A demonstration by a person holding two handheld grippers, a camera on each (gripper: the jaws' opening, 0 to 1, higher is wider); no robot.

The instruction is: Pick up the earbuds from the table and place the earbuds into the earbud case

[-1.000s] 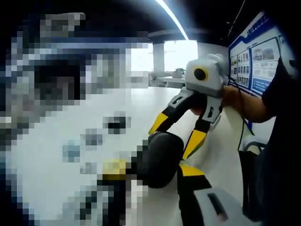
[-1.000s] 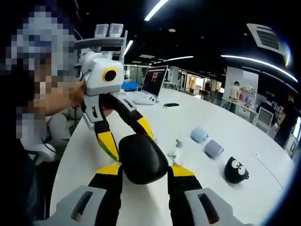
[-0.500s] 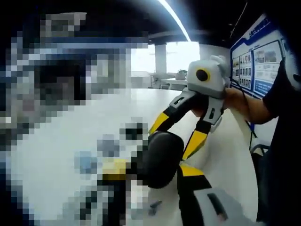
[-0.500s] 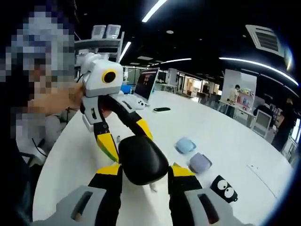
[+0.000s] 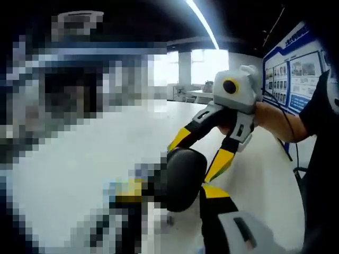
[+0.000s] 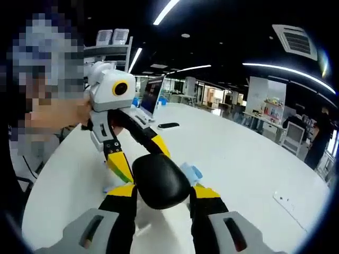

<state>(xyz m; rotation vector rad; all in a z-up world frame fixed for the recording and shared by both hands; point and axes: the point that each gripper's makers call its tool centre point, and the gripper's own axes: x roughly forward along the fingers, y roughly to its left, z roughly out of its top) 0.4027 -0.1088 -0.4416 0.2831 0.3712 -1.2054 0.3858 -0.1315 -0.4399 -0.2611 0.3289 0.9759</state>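
A black rounded earbud case (image 6: pixel 161 180) hangs above the white table (image 6: pixel 238 153), held between both grippers. My right gripper (image 6: pixel 162 194) has its yellow-tipped jaws pressed on the case's two sides. My left gripper (image 6: pixel 139 153) reaches in from the left, a hand behind it, and its fingers meet the case's upper left. In the left gripper view the same black case (image 5: pixel 180 178) sits between my left gripper's (image 5: pixel 170 191) jaws, and my right gripper (image 5: pixel 200 151) comes down onto it from the upper right. A light-blue case (image 6: pixel 190 172) lies on the table just behind.
An open laptop (image 6: pixel 149 97) and a dark phone (image 6: pixel 168 125) lie at the far end of the table. A small white piece (image 6: pixel 290 201) rests toward the right edge. People stand in the background at right. A poster wall (image 5: pixel 296 69) is beside the person's arm.
Both cameras have swung while the two grippers keep hold of the black case. In the right gripper view the purple case and black mug have left the picture; the blue case is now close behind.
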